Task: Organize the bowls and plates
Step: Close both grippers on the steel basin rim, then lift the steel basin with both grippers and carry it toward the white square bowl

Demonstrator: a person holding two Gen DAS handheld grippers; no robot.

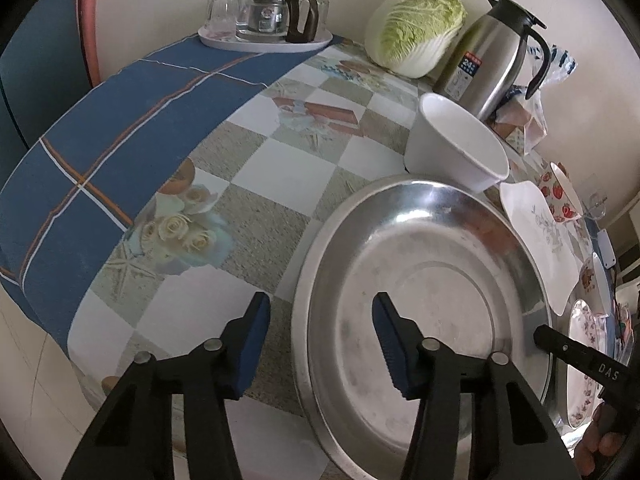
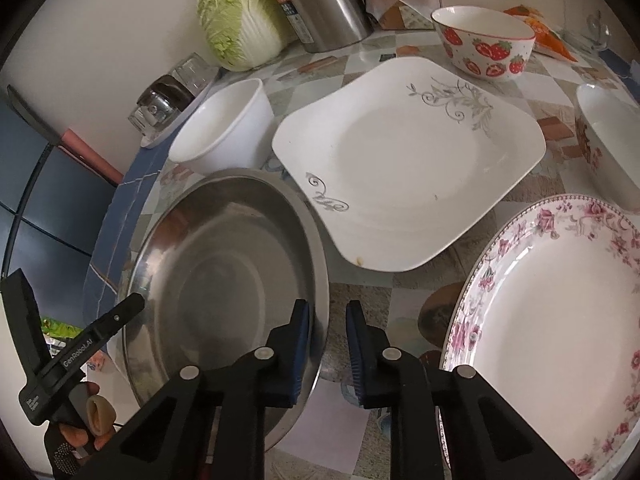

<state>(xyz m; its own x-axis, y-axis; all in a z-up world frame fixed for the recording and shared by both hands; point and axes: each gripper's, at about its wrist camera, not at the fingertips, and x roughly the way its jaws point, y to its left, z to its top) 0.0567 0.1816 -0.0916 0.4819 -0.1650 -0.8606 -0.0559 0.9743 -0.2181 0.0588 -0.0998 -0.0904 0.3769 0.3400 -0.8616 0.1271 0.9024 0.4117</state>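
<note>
Barely started, by the look of it. Nothing stacked yet: every dish sitting on its own on the desk (image 2: 360,300).

Left tongs (image 1: 320,340) spread wide, straddling the near-left rim of the steel basin (image 1: 420,300), one pad outside over the desk, one inside over the bowl. Not gripping anything.

Right tongs (image 2: 328,344) partly open around the basin's right rim, left pad inside, right pad outside. Close to pinching it but can't tell if actually touching.

Ahead of the right tongs: square white plate (image 2: 408,164), edge just overlapping the basin's far rim. Off to the right, floral round plate (image 2: 560,320). Further ahead, strawberry bowl (image 2: 484,40), plain white bowl (image 2: 224,124) beyond the basin to the left, another bowl (image 2: 608,136) far right.

Still to do, probably: pretty much all of it, plates piled together, bowls nested, maybe into the basin.
</note>
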